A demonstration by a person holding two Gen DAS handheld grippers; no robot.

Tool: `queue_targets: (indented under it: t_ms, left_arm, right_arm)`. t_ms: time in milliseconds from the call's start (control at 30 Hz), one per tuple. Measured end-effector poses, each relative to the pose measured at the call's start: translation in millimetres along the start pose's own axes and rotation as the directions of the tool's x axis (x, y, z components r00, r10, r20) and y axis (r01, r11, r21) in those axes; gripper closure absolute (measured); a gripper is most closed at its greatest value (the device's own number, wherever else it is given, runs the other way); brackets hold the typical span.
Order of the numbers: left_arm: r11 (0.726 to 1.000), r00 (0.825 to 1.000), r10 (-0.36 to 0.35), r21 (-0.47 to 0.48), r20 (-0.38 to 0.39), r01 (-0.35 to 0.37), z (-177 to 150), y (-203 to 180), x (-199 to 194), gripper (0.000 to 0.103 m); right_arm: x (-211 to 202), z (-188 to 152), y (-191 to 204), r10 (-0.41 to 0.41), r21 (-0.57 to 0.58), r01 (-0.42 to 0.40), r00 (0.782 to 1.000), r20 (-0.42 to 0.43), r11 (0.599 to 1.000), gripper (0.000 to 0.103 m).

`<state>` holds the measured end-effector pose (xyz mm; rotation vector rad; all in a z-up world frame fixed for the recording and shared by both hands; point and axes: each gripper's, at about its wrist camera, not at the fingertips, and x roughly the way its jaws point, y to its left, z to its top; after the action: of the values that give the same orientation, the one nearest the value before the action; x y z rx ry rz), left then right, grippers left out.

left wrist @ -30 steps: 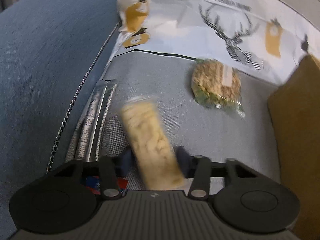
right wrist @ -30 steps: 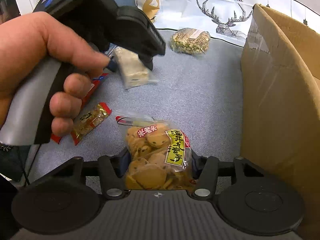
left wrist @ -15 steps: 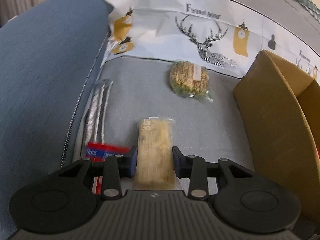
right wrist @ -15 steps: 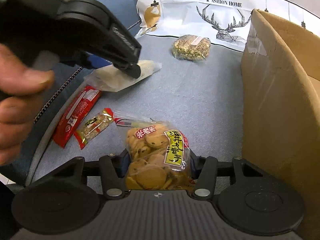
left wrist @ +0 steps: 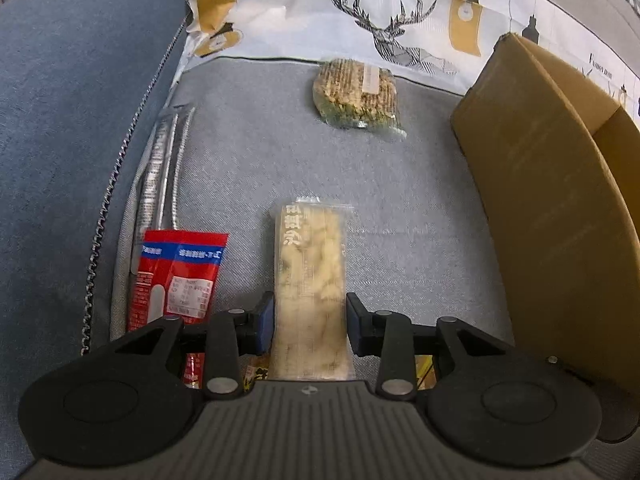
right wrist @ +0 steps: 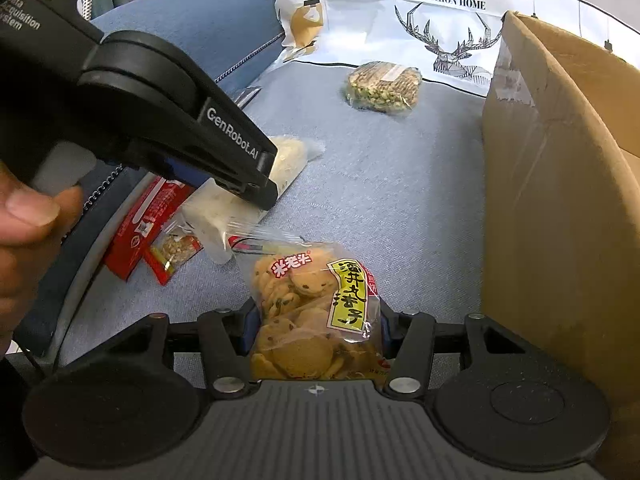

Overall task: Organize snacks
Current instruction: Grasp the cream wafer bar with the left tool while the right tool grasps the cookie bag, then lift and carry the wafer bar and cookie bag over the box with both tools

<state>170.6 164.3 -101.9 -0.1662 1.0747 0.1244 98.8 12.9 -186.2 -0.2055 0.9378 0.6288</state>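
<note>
Presently left gripper [left wrist: 310, 318] pinching pale wafer bar [left wrist: 310, 280] lifted above grey cushion [left wrist: 400, 220]; right gripper [right wrist: 316, 332] clamped on cookie bag [right wrist: 316, 312]; cardboard box [right wrist: 560, 200] just right of it; round cracker pack [left wrist: 358, 96] near deer-print cloth [left wrist: 400, 20]; red packet [left wrist: 176, 276] at cushion's left edge; hand [right wrist: 24, 232] on left gripper's handle.
</note>
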Motion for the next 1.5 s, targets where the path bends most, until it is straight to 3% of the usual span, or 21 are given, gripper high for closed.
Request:
queue_targets:
  t_ms: [367, 933, 1167, 1500]
  left_arm:
    - [0.997, 0.999, 0.034, 0.074, -0.017, -0.033, -1, -8, 7, 0.063]
    - [0.999, 0.990, -0.007, 0.039, 0.144, 0.002, 7, -10, -20, 0.064]
    - [1.000, 0.964, -0.027, -0.001, 0.266, 0.029, 9, -5, -46, 0.064]
    - [0.995, 0.891, -0.009, -0.088, 0.454, 0.055, -4, -3, -96, 0.064]
  right_arm:
    - [0, 0, 2, -0.004, -0.008, 0.004, 1.000, -0.001, 1.000, 0.045]
    - [-22, 2, 0, -0.006, 0.003, 0.006, 0.995, 0.102, 1.000, 0.049]
    - [-42, 10, 1, -0.016, 0.008, 0.015, 0.984, 0.175, 1.000, 0.049]
    - [-95, 23, 1, -0.029, -0.015, 0.036, 0.948, 0.318, 0.999, 0.049]
